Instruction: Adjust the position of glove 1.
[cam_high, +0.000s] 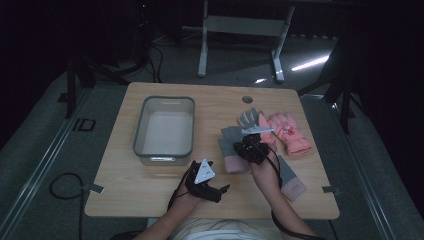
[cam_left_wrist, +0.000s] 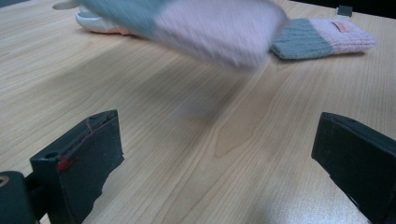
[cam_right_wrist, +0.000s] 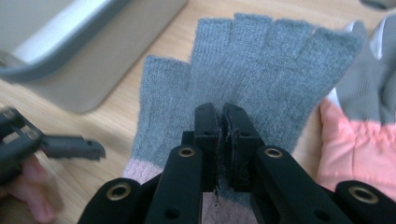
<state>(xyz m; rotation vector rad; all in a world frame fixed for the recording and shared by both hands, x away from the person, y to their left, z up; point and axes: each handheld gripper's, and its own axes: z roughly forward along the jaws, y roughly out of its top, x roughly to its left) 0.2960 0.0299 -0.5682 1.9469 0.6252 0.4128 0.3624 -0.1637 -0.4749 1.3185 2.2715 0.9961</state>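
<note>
Right gripper view: right tool (cam_right_wrist: 223, 114) jaws pinched tight on grey knit fingerless glove with pink cuff (cam_right_wrist: 261, 70), glove hanging clear of wooden desk (cam_right_wrist: 123, 100). Beside it, pink padded glove (cam_right_wrist: 359, 149); grey plastic bin (cam_right_wrist: 70, 51) upper left. Left tool (cam_left_wrist: 215, 154) jaws wide apart, nothing between, low over desk.

A: What lies left of the right gripper (cam_high: 250, 147)?
B: A grey rectangular plastic bin with a pale inside (cam_high: 165, 99), near it on the light wooden table (cam_high: 140, 190).
A: And on its other side?
B: A pink padded winter glove (cam_high: 290, 132) just to the right, and a grey-and-white fabric glove (cam_high: 248, 119) just ahead of the jaws.
A: Anything behind it?
B: A grey knit glove with a pink cuff (cam_high: 290, 182), lying flat back and to the right. Far ahead, a round hole (cam_high: 247, 99) in the tabletop.
</note>
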